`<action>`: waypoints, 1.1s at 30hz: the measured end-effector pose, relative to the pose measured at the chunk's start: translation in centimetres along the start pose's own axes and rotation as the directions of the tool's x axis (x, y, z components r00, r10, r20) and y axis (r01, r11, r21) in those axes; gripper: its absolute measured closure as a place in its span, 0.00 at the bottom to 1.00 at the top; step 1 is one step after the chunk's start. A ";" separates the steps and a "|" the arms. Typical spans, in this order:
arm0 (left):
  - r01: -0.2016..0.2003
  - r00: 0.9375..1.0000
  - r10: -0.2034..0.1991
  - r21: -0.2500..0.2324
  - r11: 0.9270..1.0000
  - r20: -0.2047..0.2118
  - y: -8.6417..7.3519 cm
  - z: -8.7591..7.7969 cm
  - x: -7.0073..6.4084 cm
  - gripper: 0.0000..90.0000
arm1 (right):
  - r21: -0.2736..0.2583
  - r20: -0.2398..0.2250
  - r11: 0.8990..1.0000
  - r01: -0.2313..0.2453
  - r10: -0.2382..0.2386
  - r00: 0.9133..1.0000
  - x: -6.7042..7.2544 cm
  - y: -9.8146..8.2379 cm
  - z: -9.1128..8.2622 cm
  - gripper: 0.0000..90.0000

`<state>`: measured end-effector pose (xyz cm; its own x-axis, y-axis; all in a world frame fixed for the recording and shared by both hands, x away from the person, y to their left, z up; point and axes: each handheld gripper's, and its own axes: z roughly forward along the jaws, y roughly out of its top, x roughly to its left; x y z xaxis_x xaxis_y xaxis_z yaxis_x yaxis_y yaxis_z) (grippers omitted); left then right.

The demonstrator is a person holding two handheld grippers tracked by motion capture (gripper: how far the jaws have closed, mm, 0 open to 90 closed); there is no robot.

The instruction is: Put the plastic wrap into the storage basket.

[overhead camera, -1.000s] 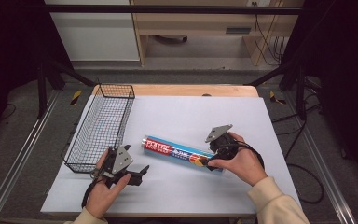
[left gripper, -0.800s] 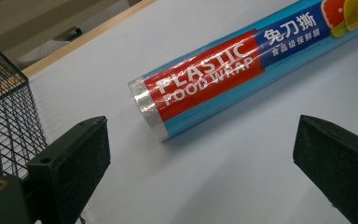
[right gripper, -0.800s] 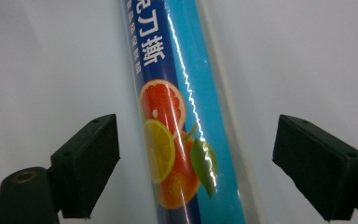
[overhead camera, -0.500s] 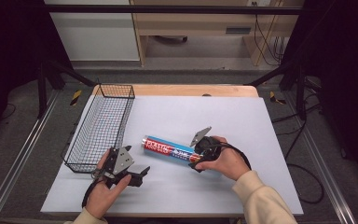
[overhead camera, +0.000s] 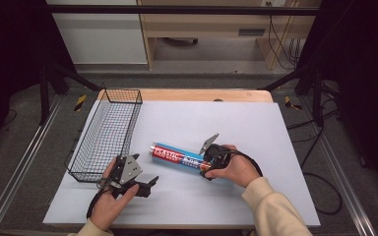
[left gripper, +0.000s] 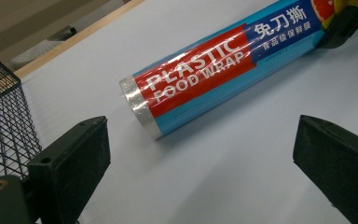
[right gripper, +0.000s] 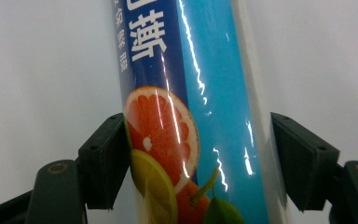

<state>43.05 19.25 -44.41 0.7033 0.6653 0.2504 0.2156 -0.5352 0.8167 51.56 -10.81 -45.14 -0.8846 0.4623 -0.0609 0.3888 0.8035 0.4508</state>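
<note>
Lying flat on the table (overhead camera: 285, 147) beside the wire basket (overhead camera: 109, 132), plastic wrap roll (overhead camera: 179, 157), long axis straight ahead between right gripper (right gripper: 196, 163) jaws just closing, right pad apart; left gripper (left gripper: 200, 158) farther, agape.

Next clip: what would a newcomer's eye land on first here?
The bright roll of plastic food wrap lies mid-table on the white tabletop. The right tool straddles its fruit-printed end, its jaws having just been closing; the left pad touches, the right shows a sliver of gap. The black wire basket stands at the table's left edge, the left tool open beside it.
</note>
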 end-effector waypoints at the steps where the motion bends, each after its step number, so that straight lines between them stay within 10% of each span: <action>1: 0.000 1.000 0.000 0.000 1.000 0.001 0.0 0.0 0.0 0.04 | 0.005 0.003 1.000 0.001 -0.001 1.000 0.0 0.0 0.0 0.30; 17: -0.001 1.000 0.001 0.000 1.000 0.002 0.1 -0.1 0.1 0.05 | 0.011 0.051 0.998 0.065 -0.066 0.997 0.6 0.1 0.0 0.33; 28: -0.124 0.992 0.123 0.020 0.992 0.034 2.8 0.2 1.1 0.05 | 0.003 0.128 0.991 0.135 -0.134 0.983 0.0 -0.4 -3.8 0.34; 33: -0.194 0.978 0.191 0.027 0.981 0.083 4.8 0.6 1.6 0.04 | 0.000 0.143 0.990 0.142 -0.141 0.980 -0.3 -0.2 -4.8 0.34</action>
<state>45.63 17.44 -40.39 0.7855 0.5052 0.3574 0.0936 -0.6679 0.7383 50.56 -12.90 -40.97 -0.8847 0.3933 -0.2504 0.2591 0.8612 0.4373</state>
